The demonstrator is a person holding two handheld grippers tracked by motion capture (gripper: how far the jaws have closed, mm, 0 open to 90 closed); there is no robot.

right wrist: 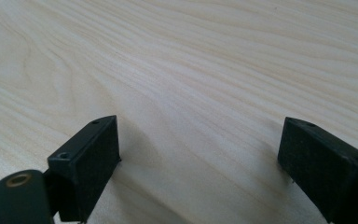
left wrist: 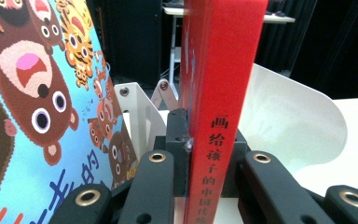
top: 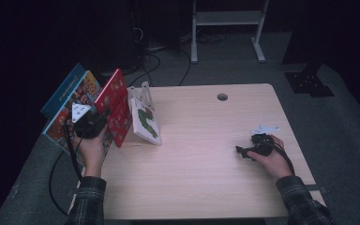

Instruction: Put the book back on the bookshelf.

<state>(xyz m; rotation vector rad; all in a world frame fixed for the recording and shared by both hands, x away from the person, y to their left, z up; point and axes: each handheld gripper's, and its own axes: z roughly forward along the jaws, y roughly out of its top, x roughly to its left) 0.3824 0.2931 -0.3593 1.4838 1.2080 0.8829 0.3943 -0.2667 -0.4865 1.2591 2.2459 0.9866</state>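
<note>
Jaws of the left gripper (left wrist: 200, 158) clamp the spine of the thin red hardcover book (left wrist: 223, 70), holding it upright at the table's (top: 206, 154) left edge beside the white metal book stand (top: 143, 91), presumably for slotting in. Right gripper (right wrist: 200, 154) rests released near the right edge.

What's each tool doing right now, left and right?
Left tool: closed on the red book, gripping it at the spine edge.
Right tool: open, nothing between its jaws, resting low over the wooden table.
</note>
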